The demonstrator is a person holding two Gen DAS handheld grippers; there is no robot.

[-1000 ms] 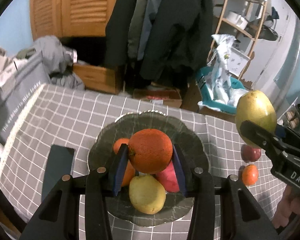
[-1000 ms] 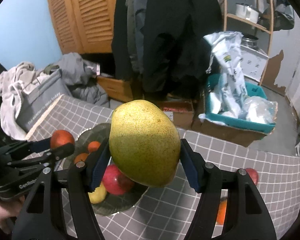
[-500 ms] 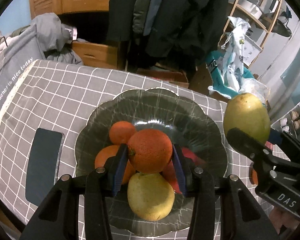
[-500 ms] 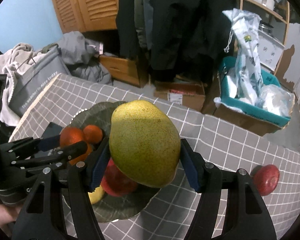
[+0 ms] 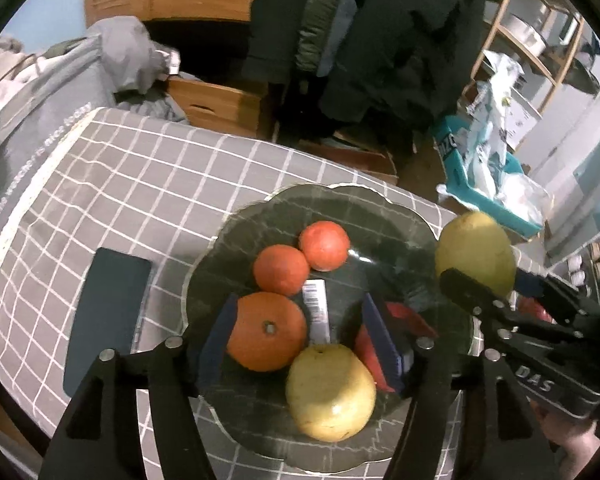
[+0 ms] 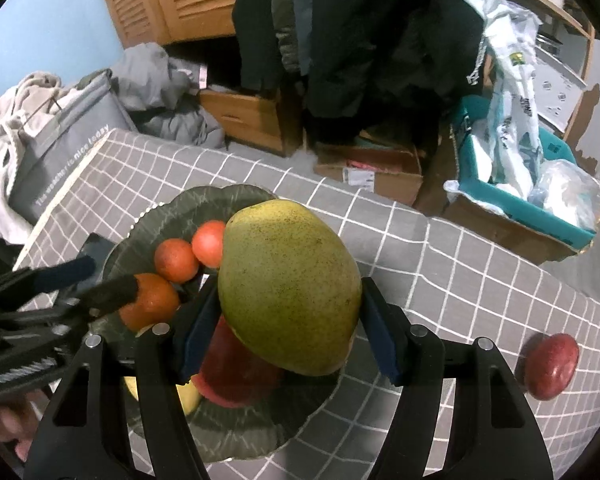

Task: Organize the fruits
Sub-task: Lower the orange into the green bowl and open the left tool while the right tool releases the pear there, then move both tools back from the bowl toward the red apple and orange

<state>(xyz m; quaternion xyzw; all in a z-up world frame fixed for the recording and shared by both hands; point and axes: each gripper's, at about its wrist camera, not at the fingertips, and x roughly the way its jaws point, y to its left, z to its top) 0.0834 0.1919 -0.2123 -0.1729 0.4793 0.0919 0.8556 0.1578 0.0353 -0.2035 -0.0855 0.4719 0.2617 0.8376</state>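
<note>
On my desk [image 5: 140, 184] the plate [image 5: 380, 216] takes the fruit. My right gripper [image 6: 288, 340] pinches the pear [image 6: 290, 284] above the plate; it needs lowering, then release. My left gripper [image 5: 300, 336] is opening, fingers spread off the orange [image 5: 266, 330], now resting on the plate.

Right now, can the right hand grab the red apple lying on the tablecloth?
Probably not yet: the right fingers are shut on the pear. The apple itself lies uncovered beside the plate.
</note>
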